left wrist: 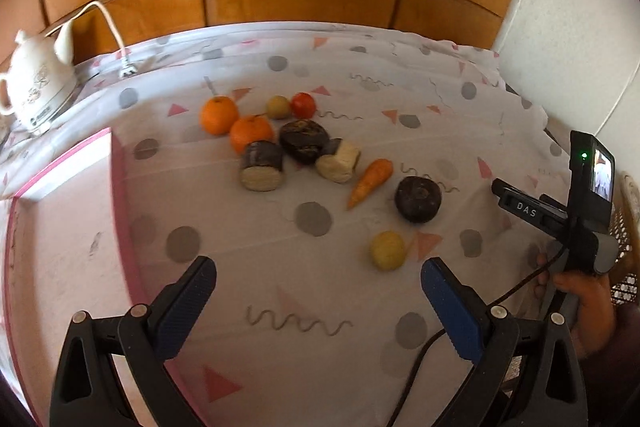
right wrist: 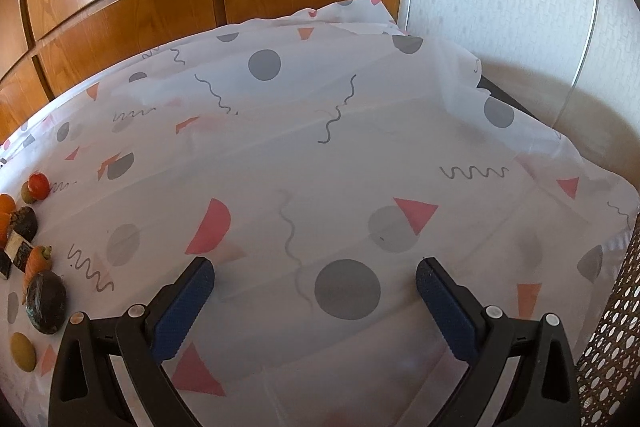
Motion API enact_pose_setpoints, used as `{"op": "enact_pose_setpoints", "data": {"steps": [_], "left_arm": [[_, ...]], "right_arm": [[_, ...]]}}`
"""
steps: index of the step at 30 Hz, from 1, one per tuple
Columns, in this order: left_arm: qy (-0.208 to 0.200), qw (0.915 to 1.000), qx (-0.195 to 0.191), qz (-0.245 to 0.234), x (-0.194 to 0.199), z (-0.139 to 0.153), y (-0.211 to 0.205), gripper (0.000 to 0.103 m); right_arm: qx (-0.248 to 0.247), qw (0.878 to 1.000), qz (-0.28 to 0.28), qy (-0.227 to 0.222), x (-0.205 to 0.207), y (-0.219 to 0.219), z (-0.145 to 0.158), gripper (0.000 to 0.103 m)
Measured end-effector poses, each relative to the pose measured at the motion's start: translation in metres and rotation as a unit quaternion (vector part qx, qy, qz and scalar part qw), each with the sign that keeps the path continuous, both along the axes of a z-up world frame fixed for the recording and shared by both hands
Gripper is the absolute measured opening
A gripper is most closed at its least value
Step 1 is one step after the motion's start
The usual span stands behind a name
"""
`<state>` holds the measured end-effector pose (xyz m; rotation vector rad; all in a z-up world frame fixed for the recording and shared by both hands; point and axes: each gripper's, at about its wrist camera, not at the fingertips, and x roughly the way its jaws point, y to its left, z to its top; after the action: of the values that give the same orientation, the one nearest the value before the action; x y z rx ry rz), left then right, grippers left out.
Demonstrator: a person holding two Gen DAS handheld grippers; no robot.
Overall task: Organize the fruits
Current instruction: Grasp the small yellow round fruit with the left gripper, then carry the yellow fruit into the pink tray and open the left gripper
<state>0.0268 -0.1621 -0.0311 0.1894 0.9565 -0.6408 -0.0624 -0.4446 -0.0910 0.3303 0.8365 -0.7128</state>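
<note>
Nothing is held yet: the left gripper (left wrist: 318, 283) hangs over the patterned tablecloth (left wrist: 400, 75) with its jaws spread wide and empty, and the right gripper (right wrist: 315, 285) is likewise wide open over a bare stretch of cloth on the right of the table. The produce lies loose in a cluster ahead of the left gripper: two oranges (left wrist: 219, 115) at the far left, a small red tomato (left wrist: 303, 105) beyond, cut dark-skinned pieces (left wrist: 262, 166) in the middle, a carrot (left wrist: 370, 183) and a dark round root (left wrist: 418, 199) to the right, and a yellow fruit (left wrist: 387, 250) nearest the jaws. A pink-edged tray (left wrist: 60, 219) sits at the near left, seemingly the sorting place. This looks like the opening step, choosing a first piece. A likely next move is lowering the left jaws around the yellow fruit and closing gently, since it may roll.
</note>
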Motion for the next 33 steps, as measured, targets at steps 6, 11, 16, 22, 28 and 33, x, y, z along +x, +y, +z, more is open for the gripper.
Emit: {"op": "enact_pose_setpoints", "data": {"steps": [6,11,16,22,28,33], "left_arm": [[0.002,0.9999,0.012,-0.009,0.006,-0.009,-0.019,0.1],[0.035,0.9987,0.017,-0.032,0.012,-0.025,-0.038,0.081],[0.048,0.9975,0.028,-0.043,0.015,-0.04,-0.052,0.064],[0.059,0.9967,0.007,-0.055,0.015,-0.043,-0.053,0.029],[0.069,0.9971,-0.006,-0.033,0.02,-0.041,-0.034,0.025],[0.072,0.9964,-0.044,0.01,0.031,-0.025,-0.001,0.025]], "right_arm": [[0.005,1.0,-0.007,-0.011,0.0,-0.001,-0.002,0.103],[0.001,1.0,-0.012,-0.011,0.0,0.002,-0.002,0.103],[0.003,1.0,-0.02,-0.014,0.0,0.0,-0.002,0.103],[-0.006,1.0,-0.019,-0.014,0.001,0.002,-0.003,0.103],[-0.01,1.0,-0.019,-0.015,0.002,0.003,-0.003,0.103],[-0.011,1.0,-0.019,-0.015,0.002,0.003,-0.003,0.103]]}}
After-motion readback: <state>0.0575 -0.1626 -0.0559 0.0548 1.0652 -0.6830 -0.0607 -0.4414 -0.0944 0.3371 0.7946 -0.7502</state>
